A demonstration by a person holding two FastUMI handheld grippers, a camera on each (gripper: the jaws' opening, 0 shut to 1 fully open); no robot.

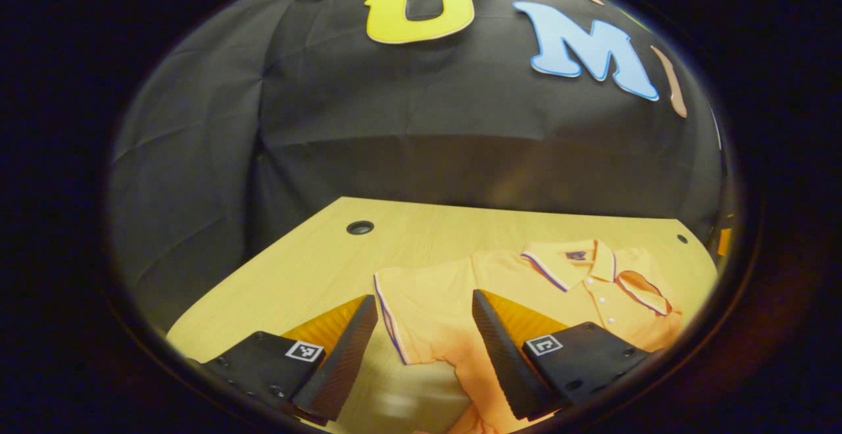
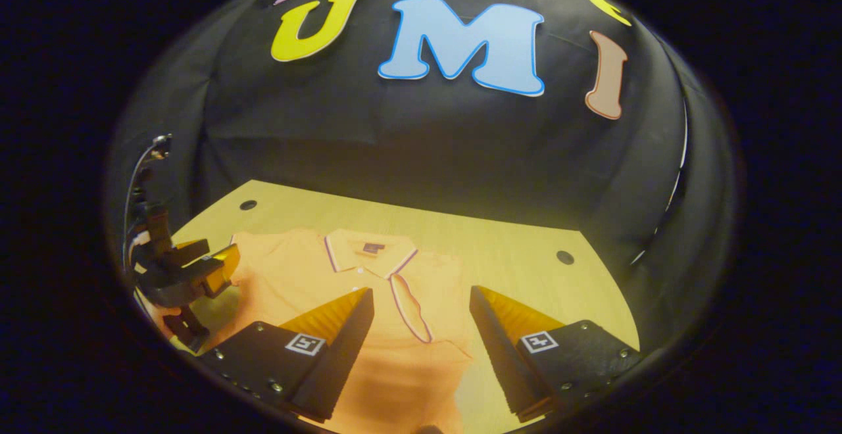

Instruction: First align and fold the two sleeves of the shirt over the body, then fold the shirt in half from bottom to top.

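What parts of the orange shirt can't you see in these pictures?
- Bottom hem of the polo shirt: cut off at the lower edge of the right gripper view, behind the right gripper.
- Lower body of the shirt: hidden by the left gripper in the left gripper view.
- Collar tag: too small to make out.
- Left gripper in the right gripper view: at the edge, fingers unclear.

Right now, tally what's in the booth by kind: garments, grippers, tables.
Orange polo shirt: 1
Grippers: 2, left gripper and right gripper, both open
Wooden table: 1
Total: 4
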